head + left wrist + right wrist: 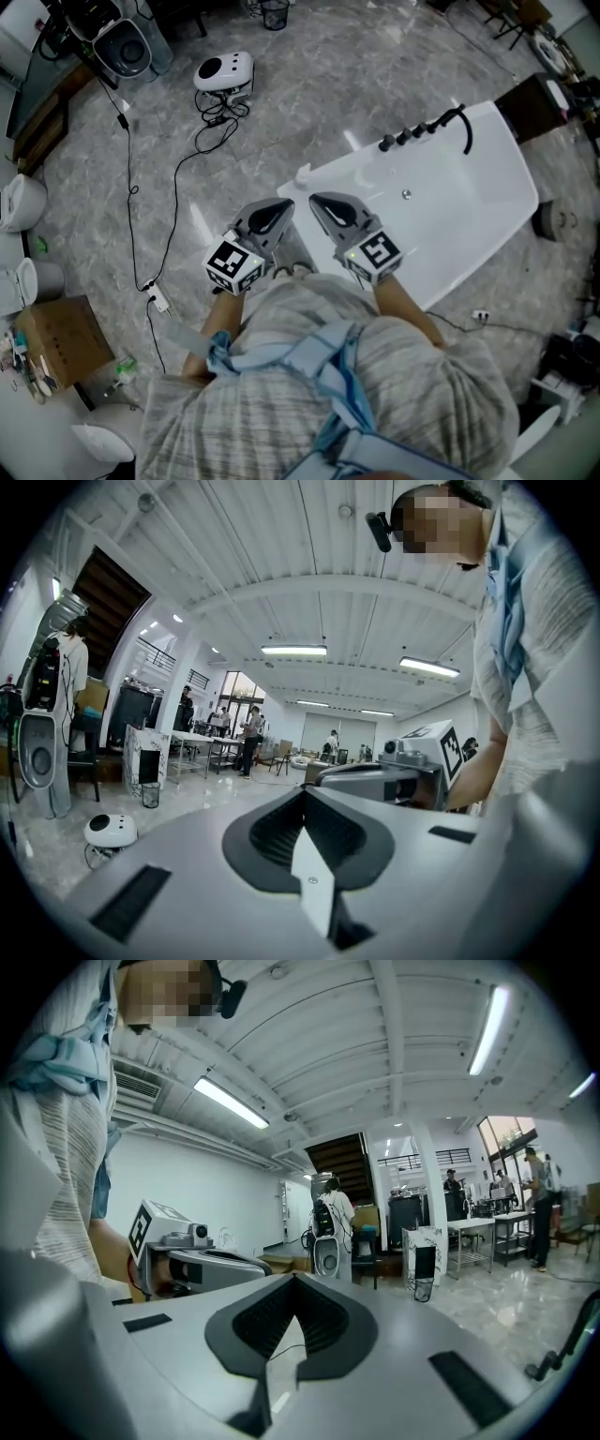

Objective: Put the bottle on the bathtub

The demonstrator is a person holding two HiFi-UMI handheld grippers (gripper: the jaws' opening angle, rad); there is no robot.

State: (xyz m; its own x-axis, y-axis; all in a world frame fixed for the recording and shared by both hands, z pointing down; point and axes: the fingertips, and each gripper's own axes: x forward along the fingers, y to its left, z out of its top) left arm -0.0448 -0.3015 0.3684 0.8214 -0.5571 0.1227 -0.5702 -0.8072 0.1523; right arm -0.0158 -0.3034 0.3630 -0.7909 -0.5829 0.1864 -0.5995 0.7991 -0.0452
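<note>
No bottle shows in any view. The white bathtub (469, 192) lies on the marble floor at the right of the head view, with a black faucet set (427, 128) on its far rim. I stand at its near left end with both grippers held side by side at waist height, pointing roughly level. My left gripper (279, 208) (305, 791) has its jaws together and nothing between them. My right gripper (324, 201) (293, 1279) is likewise shut and empty, just over the tub's near corner. Each gripper view shows the other gripper alongside.
A white round device (225, 72) with a black cable lies on the floor at the upper left, and a power strip (157, 298) nearer me. A cardboard box (64, 339) sits at lower left. Tables and several people stand far off (251, 738).
</note>
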